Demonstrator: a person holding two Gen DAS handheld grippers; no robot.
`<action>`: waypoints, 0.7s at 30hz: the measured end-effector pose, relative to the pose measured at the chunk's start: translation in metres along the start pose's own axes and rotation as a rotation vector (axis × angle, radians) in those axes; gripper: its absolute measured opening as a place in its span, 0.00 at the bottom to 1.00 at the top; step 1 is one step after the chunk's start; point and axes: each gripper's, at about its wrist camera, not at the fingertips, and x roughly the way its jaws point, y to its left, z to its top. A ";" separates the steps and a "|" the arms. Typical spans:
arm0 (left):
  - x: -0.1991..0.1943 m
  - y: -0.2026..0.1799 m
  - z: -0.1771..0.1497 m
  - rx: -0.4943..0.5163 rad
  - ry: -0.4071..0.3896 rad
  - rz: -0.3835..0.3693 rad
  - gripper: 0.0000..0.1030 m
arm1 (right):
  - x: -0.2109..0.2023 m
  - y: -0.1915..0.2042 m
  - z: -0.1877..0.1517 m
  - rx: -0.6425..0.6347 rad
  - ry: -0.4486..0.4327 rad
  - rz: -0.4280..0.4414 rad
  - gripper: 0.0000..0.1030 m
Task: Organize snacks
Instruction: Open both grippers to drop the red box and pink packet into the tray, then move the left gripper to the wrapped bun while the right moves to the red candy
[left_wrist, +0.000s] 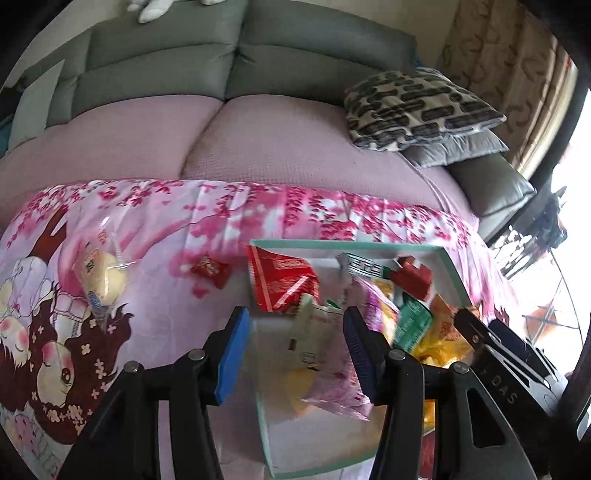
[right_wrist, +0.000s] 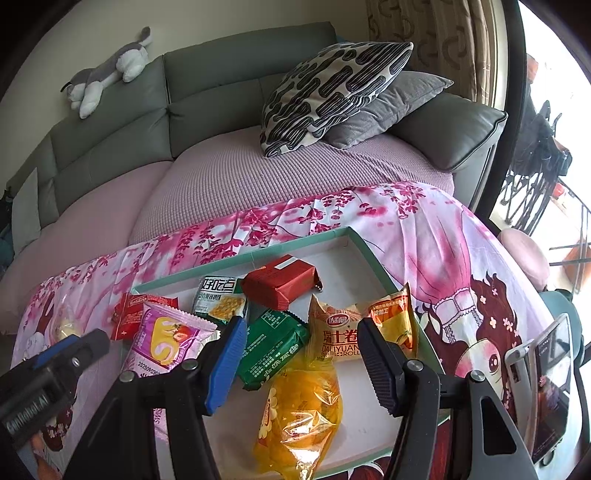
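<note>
Left wrist view: the left hand-held gripper (left_wrist: 295, 354), jaws spread and gripping nothing, hangs over the tray (left_wrist: 448, 264) of snacks right of centre; one red candy (left_wrist: 210, 269) lies on the table cloth (left_wrist: 166, 229) outside it. Right wrist view: the right hand-held gripper (right_wrist: 301, 365), jaws spread and empty, is over the green packet (right_wrist: 271, 345) and yellow bag (right_wrist: 301, 413) in the tray (right_wrist: 364, 245).

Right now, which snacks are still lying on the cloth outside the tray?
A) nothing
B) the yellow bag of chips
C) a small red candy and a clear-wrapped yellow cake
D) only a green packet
C: in the left wrist view the small red candy and the clear-wrapped yellow cake lie on the cloth, left of the tray.
</note>
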 end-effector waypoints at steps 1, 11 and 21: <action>0.000 0.003 0.001 -0.009 -0.001 0.006 0.53 | 0.000 0.001 0.000 -0.003 0.003 0.001 0.63; -0.002 0.049 0.010 -0.113 -0.026 0.123 0.69 | 0.002 0.011 -0.001 -0.047 0.020 0.000 0.63; -0.005 0.083 0.010 -0.185 -0.062 0.295 0.97 | 0.001 0.028 -0.002 -0.106 0.019 0.005 1.00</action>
